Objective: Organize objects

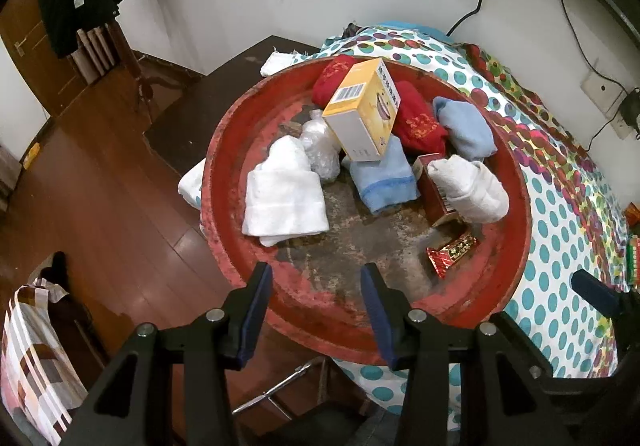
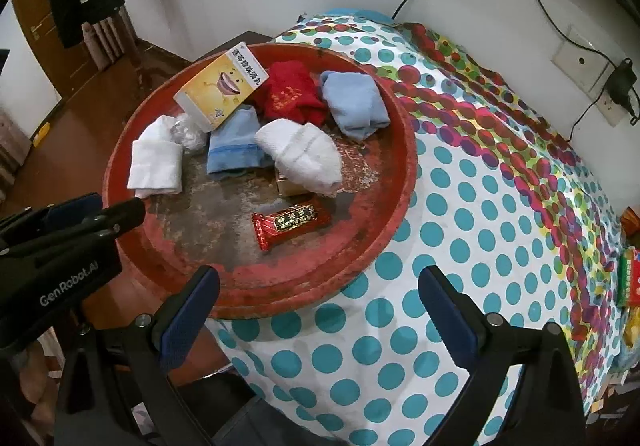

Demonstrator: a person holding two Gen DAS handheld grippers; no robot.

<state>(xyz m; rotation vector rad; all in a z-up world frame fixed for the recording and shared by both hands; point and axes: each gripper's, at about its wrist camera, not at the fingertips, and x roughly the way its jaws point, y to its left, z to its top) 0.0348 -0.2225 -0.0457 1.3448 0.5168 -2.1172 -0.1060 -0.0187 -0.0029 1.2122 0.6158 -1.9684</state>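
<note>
A round red tray [image 1: 224,174] [image 2: 394,166] on the dotted tablecloth holds a yellow box [image 1: 362,108] [image 2: 222,88], folded white, blue and red cloths, a crumpled clear plastic bag [image 1: 320,150] and a red snack bar [image 1: 452,252] [image 2: 290,224]. A white cloth [image 1: 284,194] [image 2: 156,164] lies at the tray's left. My left gripper [image 1: 316,284] hangs open over the tray's near rim, nothing between its fingers. My right gripper [image 2: 318,292] stands wide open above the tray's near edge and the tablecloth, empty. The left gripper's body [image 2: 60,242] shows at the left of the right wrist view.
The tablecloth [image 2: 480,206] covers the table to the right, with coloured packets [image 2: 630,278] at its far right edge. Cables and a wall socket [image 2: 584,64] are behind. Wooden floor [image 1: 100,186] and a dark low table [image 1: 208,106] lie to the left.
</note>
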